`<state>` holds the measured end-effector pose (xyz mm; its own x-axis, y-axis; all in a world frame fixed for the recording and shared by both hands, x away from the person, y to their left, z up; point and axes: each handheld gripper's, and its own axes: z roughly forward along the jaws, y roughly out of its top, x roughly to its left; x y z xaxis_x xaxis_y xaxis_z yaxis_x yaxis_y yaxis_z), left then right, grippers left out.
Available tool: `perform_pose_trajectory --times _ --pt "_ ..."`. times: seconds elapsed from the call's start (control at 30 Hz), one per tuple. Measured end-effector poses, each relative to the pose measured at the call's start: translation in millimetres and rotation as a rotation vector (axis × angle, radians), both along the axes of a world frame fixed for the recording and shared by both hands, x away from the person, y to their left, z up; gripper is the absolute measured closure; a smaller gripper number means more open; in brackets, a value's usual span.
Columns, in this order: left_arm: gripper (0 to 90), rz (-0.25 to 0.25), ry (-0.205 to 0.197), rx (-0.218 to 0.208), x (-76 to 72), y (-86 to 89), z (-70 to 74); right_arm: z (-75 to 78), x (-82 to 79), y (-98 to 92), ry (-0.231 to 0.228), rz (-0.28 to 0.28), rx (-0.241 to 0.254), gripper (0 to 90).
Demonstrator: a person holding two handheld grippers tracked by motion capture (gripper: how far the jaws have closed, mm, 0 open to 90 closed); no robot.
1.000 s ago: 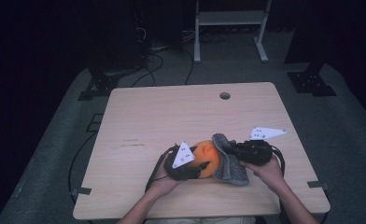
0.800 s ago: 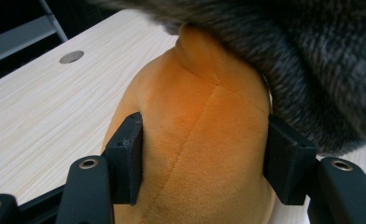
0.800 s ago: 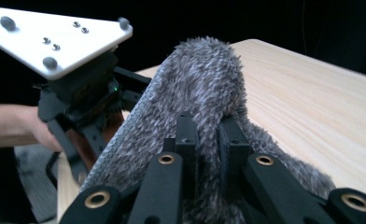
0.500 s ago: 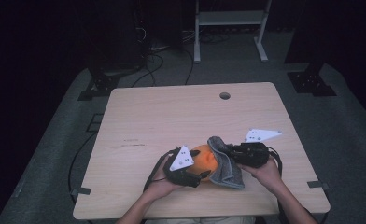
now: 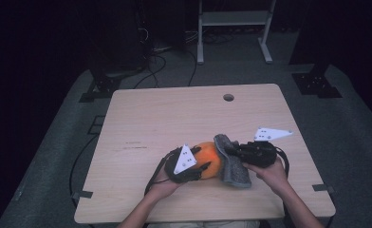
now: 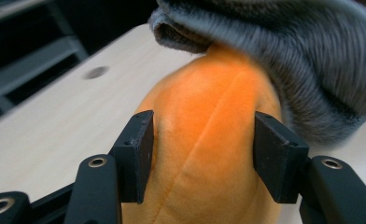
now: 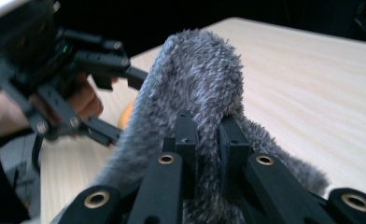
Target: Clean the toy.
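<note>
Mid-step: pulling grey cover [image 5: 232, 164] off or onto orange plush [image 5: 209, 158], near table [image 5: 174, 114] front edge. Left gripper [image 6: 203, 156] just closed, clamped on plush. Right gripper [image 7: 208, 140] pinched narrow on cover fabric. Next: hold plush firm, tug cover steadily along it.

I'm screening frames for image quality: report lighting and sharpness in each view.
High view: tabletop evenly lit, room around it nearly black. Left gripper view: orange plush sharp at the pads, grey fuzzy cloth softens toward the top. Right gripper view: cloth crisp near the pads, other claw blurred.
</note>
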<state>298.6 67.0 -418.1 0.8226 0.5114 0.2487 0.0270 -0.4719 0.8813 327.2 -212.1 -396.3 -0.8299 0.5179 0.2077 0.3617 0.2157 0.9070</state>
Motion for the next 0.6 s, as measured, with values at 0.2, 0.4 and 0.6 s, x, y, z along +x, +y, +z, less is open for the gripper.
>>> perform_pose_trajectory --times 0.2,0.4,0.6 --pt "27.3 -0.095 0.137 -0.084 4.5 17.0 1.0 -11.7 7.9 13.0 0.026 0.036 -0.066 80.3" --pt "27.4 -0.024 0.194 -0.176 15.9 24.8 5.0 -22.5 -14.6 0.9 0.050 0.082 -0.103 80.2" --pt "29.6 -0.036 0.297 -0.097 17.2 18.1 -8.5 -23.9 -28.8 -5.6 0.050 0.118 -0.111 80.0"
